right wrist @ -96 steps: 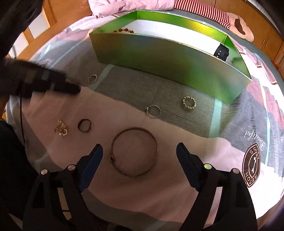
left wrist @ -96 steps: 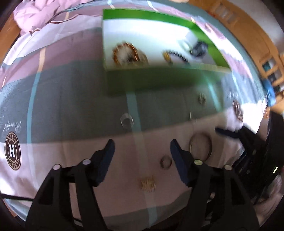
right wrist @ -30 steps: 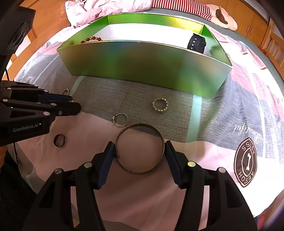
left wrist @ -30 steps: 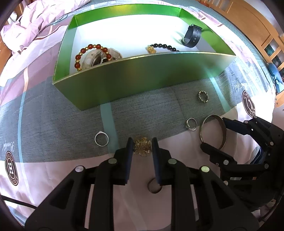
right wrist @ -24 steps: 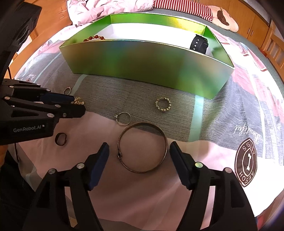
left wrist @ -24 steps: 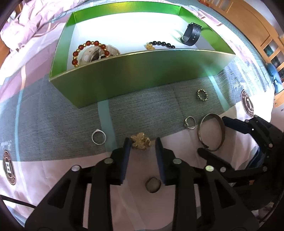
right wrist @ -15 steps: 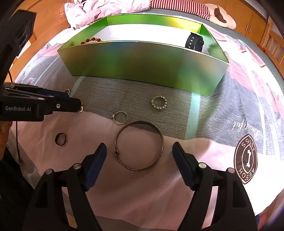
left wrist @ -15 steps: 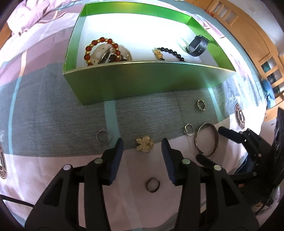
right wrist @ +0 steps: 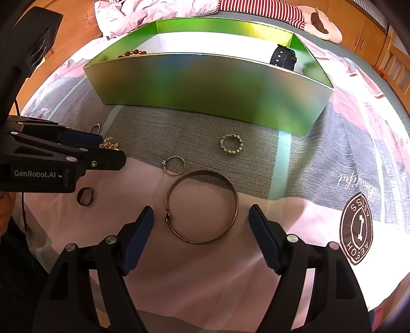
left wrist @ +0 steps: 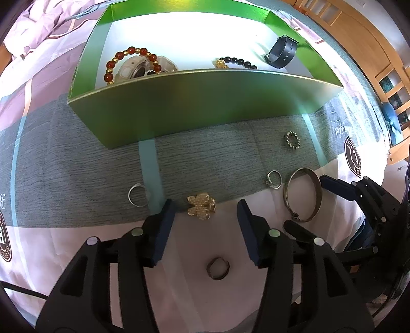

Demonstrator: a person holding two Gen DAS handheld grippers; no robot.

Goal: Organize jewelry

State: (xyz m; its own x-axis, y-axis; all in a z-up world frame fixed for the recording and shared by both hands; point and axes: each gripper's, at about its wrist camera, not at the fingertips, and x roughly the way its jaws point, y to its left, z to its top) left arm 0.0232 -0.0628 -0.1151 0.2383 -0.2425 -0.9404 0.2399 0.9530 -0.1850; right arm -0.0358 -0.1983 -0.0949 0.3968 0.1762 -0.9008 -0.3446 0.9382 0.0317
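Observation:
A gold flower brooch [left wrist: 201, 206] lies on the bedspread at the tips of my left gripper [left wrist: 205, 205]. The jaws are opening and neither pad touches the brooch. A bronze bangle [right wrist: 234, 202] lies flat between the fingers of my right gripper [right wrist: 201, 210], which is open and clear of it on both sides. The green box [left wrist: 205, 102] stands behind. It holds a red bead bracelet [left wrist: 128, 55], a black bead bracelet [left wrist: 238, 61] and a black watch [left wrist: 282, 51].
Loose on the cloth are a silver ring [left wrist: 137, 194], a dark ring [left wrist: 217, 267], a stone-set ring [right wrist: 175, 165] and a crystal ring [right wrist: 232, 144]. Crumpled bedding [right wrist: 153, 7] lies behind the box. Wooden cupboards [left wrist: 371, 51] stand at the right.
My left jaws have spread and let go of the gold brooch, which now rests on the cloth. My right jaws have widened off the bangle's sides. The bangle has stayed in place.

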